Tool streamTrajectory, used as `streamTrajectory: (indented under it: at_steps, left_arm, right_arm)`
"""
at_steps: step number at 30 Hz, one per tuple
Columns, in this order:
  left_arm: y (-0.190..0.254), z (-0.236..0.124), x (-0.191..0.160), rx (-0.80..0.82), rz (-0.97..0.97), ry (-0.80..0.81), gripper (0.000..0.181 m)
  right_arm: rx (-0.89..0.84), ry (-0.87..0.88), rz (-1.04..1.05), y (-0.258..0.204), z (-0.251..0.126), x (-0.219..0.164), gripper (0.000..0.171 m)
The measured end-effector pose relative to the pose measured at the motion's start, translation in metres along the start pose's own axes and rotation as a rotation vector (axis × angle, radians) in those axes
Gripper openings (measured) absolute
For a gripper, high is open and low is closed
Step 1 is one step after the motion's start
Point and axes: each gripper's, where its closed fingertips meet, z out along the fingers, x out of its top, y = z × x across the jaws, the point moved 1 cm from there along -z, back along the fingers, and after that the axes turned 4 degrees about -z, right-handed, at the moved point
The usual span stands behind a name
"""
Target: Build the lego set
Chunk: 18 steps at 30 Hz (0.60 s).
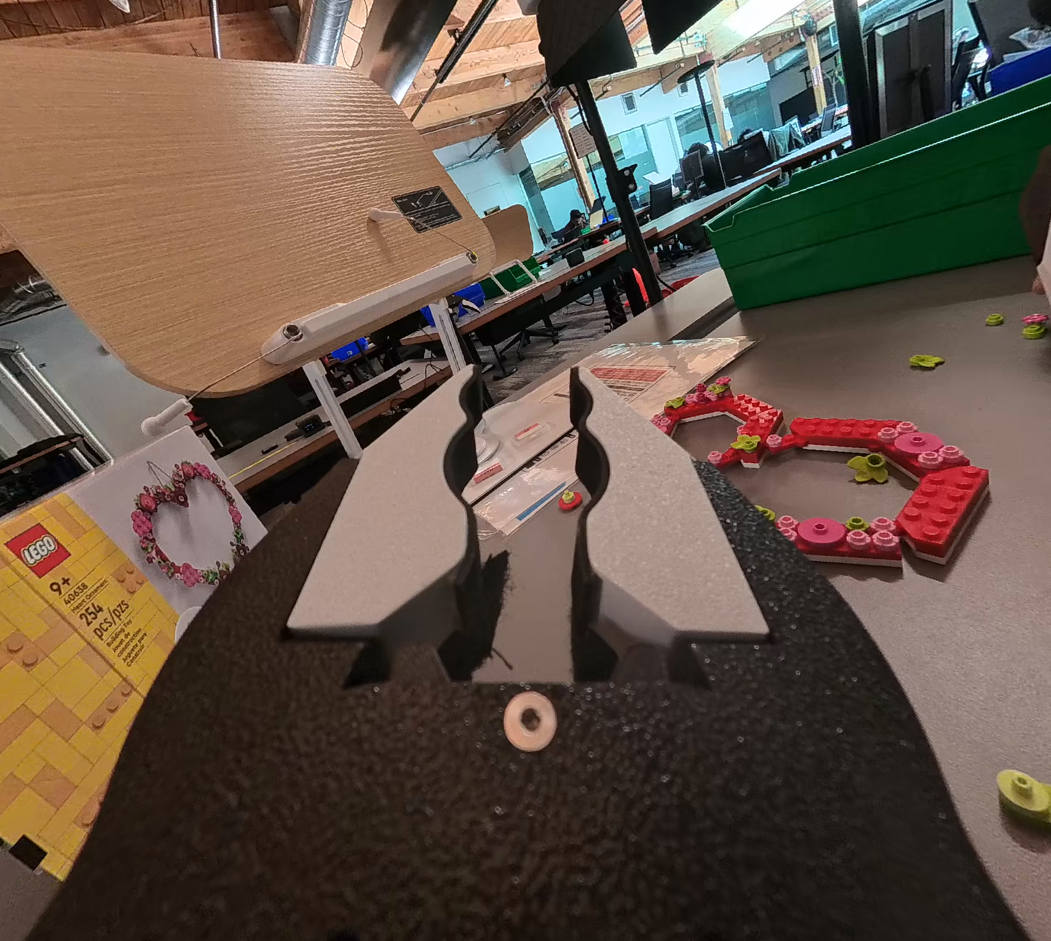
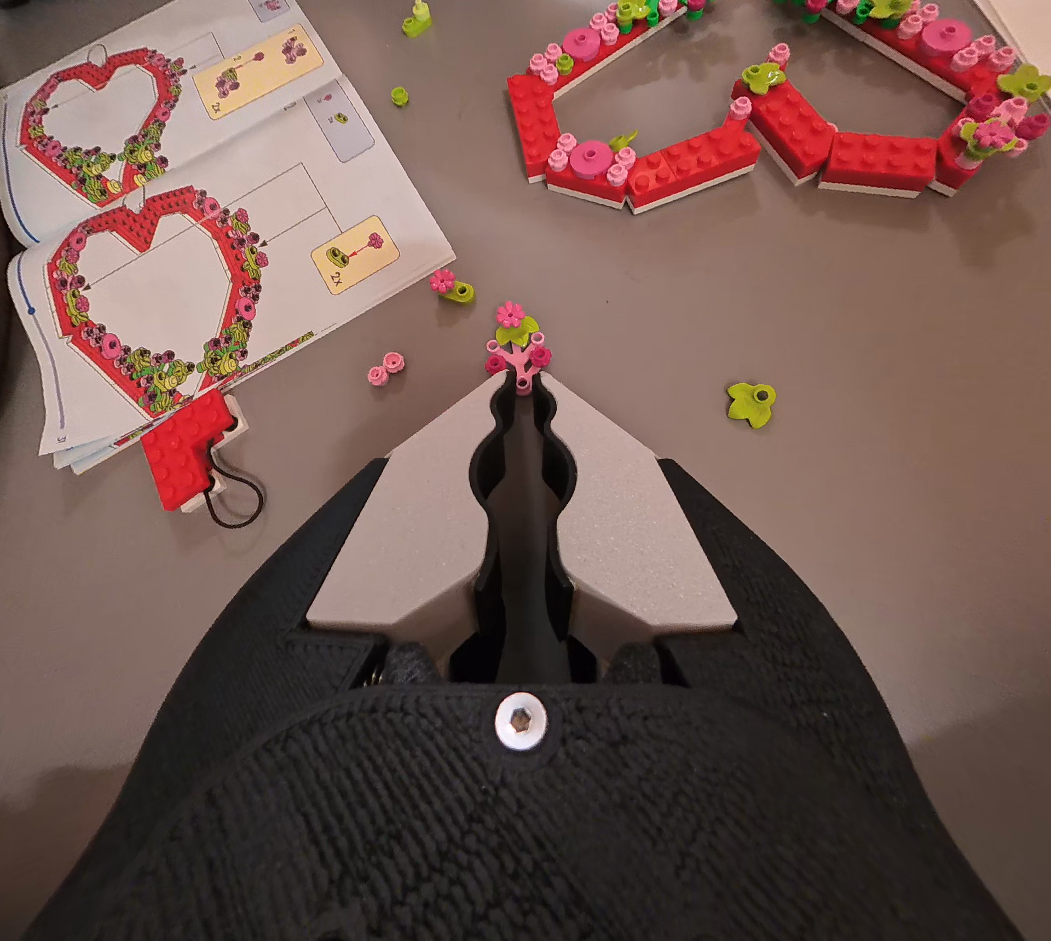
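On a grey table (image 2: 711, 299) in an open office with timber ceiling — one red heart frame (image 2: 796, 77).
Right gripper (image 2: 523, 385) pinches a pink flower sprig (image 2: 516, 345); left gripper (image 1: 526, 385) spread, empty. One booklet (image 2: 170, 174) left, two green trays (image 1: 887, 208) far.

In the right wrist view, bare grey table (image 2: 739, 288) lies open at the centre. The instruction booklet (image 2: 187, 208) blocks the left side, the red heart frame (image 2: 711, 157) the upper right (small loose pieces dot the space between them).
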Motion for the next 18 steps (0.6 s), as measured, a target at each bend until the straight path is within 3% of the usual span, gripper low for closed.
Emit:
streamTrajectory:
  at_steps: [13,18]
  left_arm:
    - [0.000,0.000,0.000,0.000,0.002,0.001,0.029]
    - [0.001,0.001,0.000,-0.001,0.007,-0.001,0.029]
  right_arm:
    - [-0.020,-0.004,0.008,0.002,0.001,0.001,0.004]
    - [-0.074,0.049,-0.035,0.014,-0.012,0.023,0.016]
